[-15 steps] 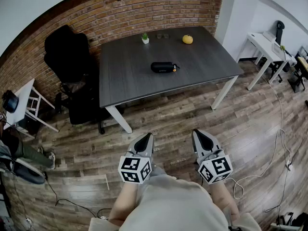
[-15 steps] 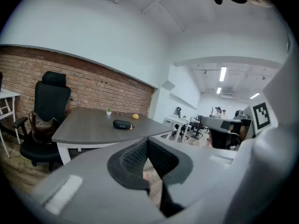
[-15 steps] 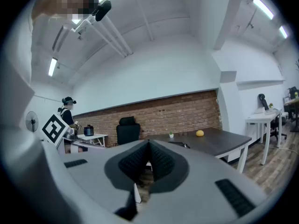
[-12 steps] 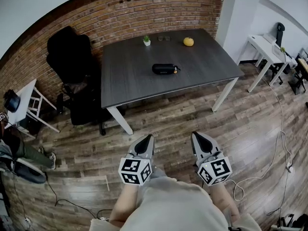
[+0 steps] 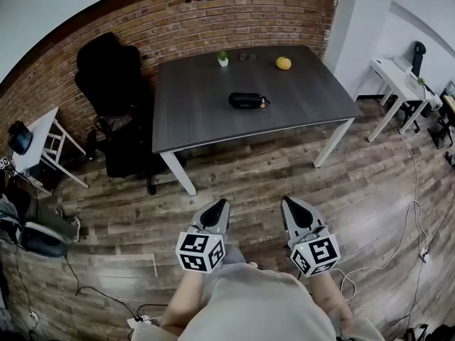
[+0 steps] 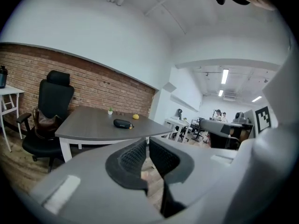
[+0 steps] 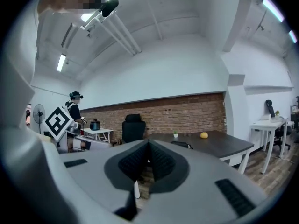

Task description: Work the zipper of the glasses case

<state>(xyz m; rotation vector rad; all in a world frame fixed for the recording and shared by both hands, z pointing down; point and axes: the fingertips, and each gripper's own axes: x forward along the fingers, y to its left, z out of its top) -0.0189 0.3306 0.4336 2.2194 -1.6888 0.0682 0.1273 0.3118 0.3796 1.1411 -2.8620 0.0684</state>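
Standing well back from the table [image 5: 199,123], carrying the left gripper [image 5: 217,207] and the right gripper [image 5: 290,204] low in front of the body over bare wooden floor. Keeping both pairs of jaws together on nothing, the right pressed fully closed, the left showing only a sliver between its pads. Compared with half a second ago, seeing the table and the black office chair [image 5: 114,77] sliding slightly rightward in the head view while the grippers keep their place. This is probably a small step or turn of the body, not a real closing of the gap. Leaving the glasses case [image 5: 247,101] untouched near the middle of the tabletop, well in from every edge, with its zipper not yet worked. So judging the task barely started, with the approach coming first. Finding open floor straight ahead up to the table's near edge. Noting the chair at the table's left end, a white side table [image 5: 398,77] off to the right, and a cable [image 5: 411,190] trailing on the floor there. Seeing an orange fruit [image 5: 284,63] and a small plant [image 5: 223,59] near the far edge, well apart from the case.
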